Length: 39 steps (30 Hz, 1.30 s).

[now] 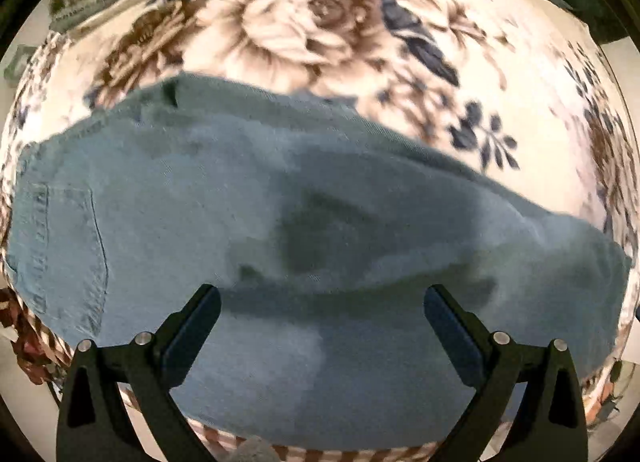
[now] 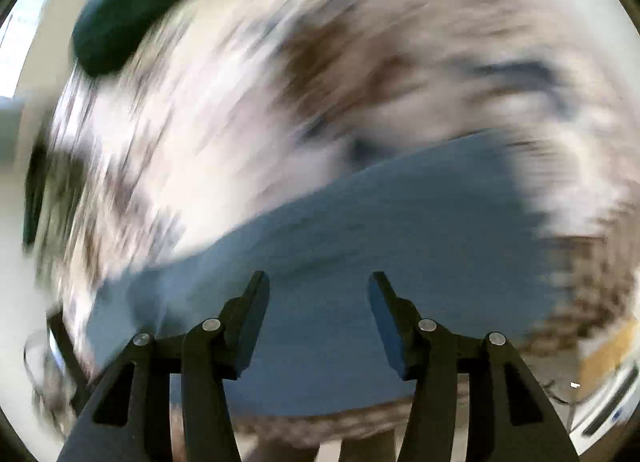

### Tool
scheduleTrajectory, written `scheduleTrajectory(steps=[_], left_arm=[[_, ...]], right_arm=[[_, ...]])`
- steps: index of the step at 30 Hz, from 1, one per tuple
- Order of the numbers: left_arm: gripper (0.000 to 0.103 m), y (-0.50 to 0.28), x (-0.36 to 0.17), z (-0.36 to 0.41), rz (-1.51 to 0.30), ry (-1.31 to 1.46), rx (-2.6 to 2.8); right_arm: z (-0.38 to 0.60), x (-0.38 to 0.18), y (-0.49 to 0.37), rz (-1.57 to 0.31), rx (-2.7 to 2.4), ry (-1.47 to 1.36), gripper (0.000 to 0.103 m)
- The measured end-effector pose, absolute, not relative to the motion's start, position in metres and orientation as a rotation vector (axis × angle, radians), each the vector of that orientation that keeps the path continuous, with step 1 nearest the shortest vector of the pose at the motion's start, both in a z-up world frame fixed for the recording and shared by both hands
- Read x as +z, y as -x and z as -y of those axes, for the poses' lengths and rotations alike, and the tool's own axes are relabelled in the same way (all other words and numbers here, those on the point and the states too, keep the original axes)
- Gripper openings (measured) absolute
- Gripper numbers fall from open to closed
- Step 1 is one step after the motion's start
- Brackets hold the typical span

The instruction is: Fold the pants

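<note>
Lying flat on floral blanket (image 1: 320, 22): blue pants (image 1: 280, 202), soft, limp denim. Left gripper (image 1: 322, 316) jaws spread wide, empty; right gripper (image 2: 319, 308) jaws parted, empty. Best grasp: waistband, hem edges.

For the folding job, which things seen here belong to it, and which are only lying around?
Belonging to the job:
- blue pants, lying on the blanket
- left gripper, open above the pants, holding nothing
- right gripper, open, nothing between its pads

Only lying about:
- floral blanket, the surface under the pants
- dark green object at the blanket's edge, too blurred to identify
</note>
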<state>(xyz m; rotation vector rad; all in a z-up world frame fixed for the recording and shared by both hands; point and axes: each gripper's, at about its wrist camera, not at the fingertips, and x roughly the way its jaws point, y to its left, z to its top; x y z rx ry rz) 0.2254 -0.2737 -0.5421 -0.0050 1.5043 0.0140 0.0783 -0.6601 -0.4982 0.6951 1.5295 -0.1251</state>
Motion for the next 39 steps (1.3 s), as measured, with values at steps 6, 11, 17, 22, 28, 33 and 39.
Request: scheduleTrajectory(steps=[6,11,17,22,28,33,39], left_arm=[[0.103,-0.232,-0.553,0.247,-1.531,0.029,0.059],[0.103,-0.216,-0.579,0.214,-1.581,0.034,0.088],[0.103,-0.208,-0.586,0.191,-1.611,0.076,0.095],[0.103,-0.199,-0.566,0.201,-1.582,0.074,0.008],[0.103,-0.186,-0.573,0.263,-1.599,0.058,-0.138],[0.103,-0.173,-0.595,0.295,-1.615,-0.022,-0.156],[0.103,-0.152,-0.600,0.303,-1.604,-0.011,-0.159]], right_arm=[[0.558,-0.568,-0.136,-1.650,-0.026,-0.579,0.049],[0.578,-0.572,-0.134,-1.497,-0.197,-0.701,0.043],[0.619,-0.529,-0.092,-1.383,-0.271,-0.810,0.044],[0.733,-0.488,0.031,-1.199,-0.612,-0.980,0.062],[0.807,-0.544,0.124,-1.094,-0.696,-1.316,0.064],[0.806,-0.579,0.120,-0.920,-0.558,-1.437,0.070],[0.786,-0.580,0.112,-0.811,-0.410,-1.445,0.058]])
